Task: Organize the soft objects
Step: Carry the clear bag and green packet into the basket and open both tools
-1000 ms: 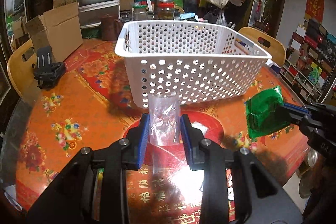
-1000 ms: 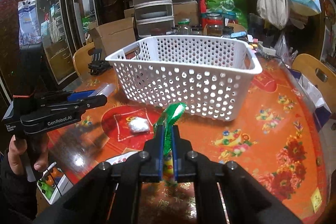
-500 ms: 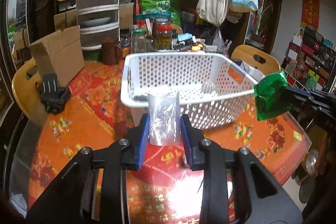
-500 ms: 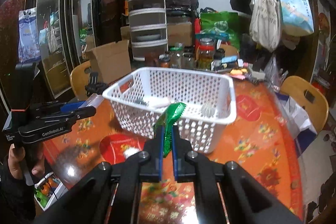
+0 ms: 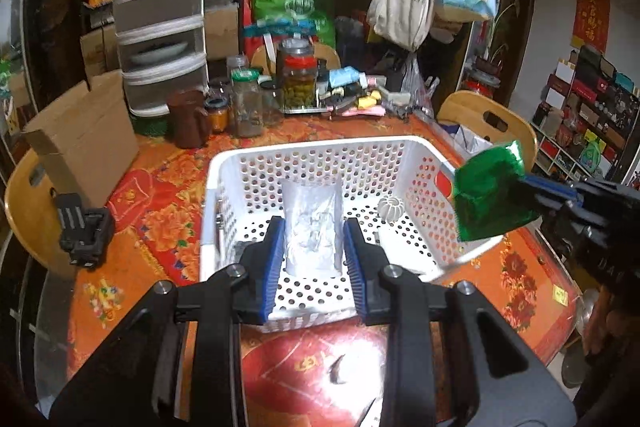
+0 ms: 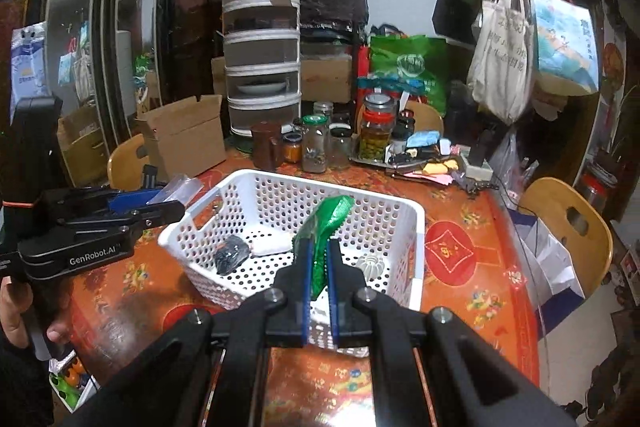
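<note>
My left gripper (image 5: pixel 313 247) is shut on a clear crinkly plastic packet (image 5: pixel 311 227) and holds it above the near end of the white perforated basket (image 5: pixel 424 155). My right gripper (image 6: pixel 318 263) is shut on a green foil packet (image 6: pixel 326 223), held above the basket's near rim (image 6: pixel 416 223). The green packet also shows at the right of the left wrist view (image 5: pixel 492 195), over the basket's right rim. Inside the basket lie a small white ridged object (image 6: pixel 368 263), a dark bundle (image 6: pixel 230 255) and a white flat item (image 6: pixel 268 245).
The basket stands on a round table with a red-orange patterned cloth (image 5: pixel 132 203). Jars (image 5: pixel 300 83), a brown jug (image 5: pixel 188 119), a cardboard box (image 5: pixel 84 139) and stacked drawers (image 5: pixel 160 27) crowd the far side. A black clip object (image 5: pixel 84 231) lies left. Wooden chairs (image 6: pixel 568 223) ring the table.
Both grippers have risen and moved forward with their packets, from table level in front of the basket to above its near rim. The basket's inside now shows.
</note>
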A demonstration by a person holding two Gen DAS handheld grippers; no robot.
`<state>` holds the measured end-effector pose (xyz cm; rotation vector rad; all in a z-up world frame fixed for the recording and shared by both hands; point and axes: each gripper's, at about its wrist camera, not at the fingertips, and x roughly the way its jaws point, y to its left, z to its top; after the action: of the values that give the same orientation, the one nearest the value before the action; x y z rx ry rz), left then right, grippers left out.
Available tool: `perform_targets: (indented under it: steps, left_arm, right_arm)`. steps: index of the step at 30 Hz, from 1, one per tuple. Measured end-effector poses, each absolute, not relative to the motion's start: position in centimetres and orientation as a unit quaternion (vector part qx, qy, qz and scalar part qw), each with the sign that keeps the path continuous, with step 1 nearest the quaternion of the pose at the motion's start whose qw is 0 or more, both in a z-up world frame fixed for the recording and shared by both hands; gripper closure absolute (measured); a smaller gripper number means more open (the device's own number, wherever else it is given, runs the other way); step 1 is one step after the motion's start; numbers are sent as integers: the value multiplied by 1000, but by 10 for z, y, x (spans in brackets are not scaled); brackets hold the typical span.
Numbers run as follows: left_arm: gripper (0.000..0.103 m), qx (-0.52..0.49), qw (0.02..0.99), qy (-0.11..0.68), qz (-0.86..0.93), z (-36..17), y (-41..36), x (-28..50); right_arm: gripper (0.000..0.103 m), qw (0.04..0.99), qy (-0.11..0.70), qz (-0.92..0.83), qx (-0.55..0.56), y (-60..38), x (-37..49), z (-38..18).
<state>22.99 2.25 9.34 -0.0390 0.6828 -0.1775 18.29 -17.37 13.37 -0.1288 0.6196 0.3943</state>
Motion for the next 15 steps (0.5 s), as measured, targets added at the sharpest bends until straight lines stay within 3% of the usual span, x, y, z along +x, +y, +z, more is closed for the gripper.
perform_targets:
  steps: [15]
  left_arm:
    - [75,-15,880,471,-60,2,1,346]
  right_arm:
    - [98,877,443,167,-84,-143,292,42]
